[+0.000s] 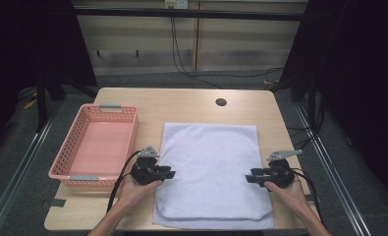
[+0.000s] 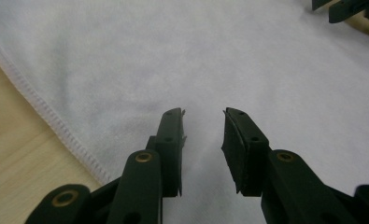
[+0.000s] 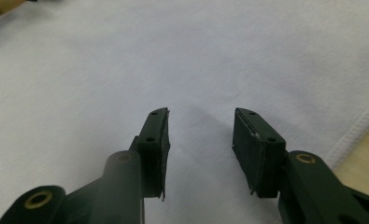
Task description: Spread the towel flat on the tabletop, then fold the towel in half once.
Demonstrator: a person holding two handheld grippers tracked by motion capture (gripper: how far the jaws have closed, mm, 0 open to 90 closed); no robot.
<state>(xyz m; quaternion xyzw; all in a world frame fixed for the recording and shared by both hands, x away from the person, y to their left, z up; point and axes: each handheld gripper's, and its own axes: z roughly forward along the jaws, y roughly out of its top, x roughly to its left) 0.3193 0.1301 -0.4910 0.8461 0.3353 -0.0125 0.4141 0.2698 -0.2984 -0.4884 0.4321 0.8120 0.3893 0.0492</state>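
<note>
A white towel (image 1: 211, 167) lies flat in the middle of the wooden table (image 1: 181, 103), with its near edge folded over. My left gripper (image 1: 172, 173) rests at the towel's left edge, pointing right across the cloth. In the left gripper view its jaws (image 2: 203, 114) stand open over the towel (image 2: 173, 56) with nothing between them. My right gripper (image 1: 248, 177) sits at the towel's right edge, pointing left. Its jaws (image 3: 201, 112) are also open above the towel (image 3: 196, 56), with no cloth between the pads.
An empty pink mesh basket (image 1: 64, 147) stands at the table's left side, close to my left hand. A round cable hole (image 1: 221, 102) lies beyond the towel. The right gripper's tips (image 2: 345, 7) show far off in the left gripper view.
</note>
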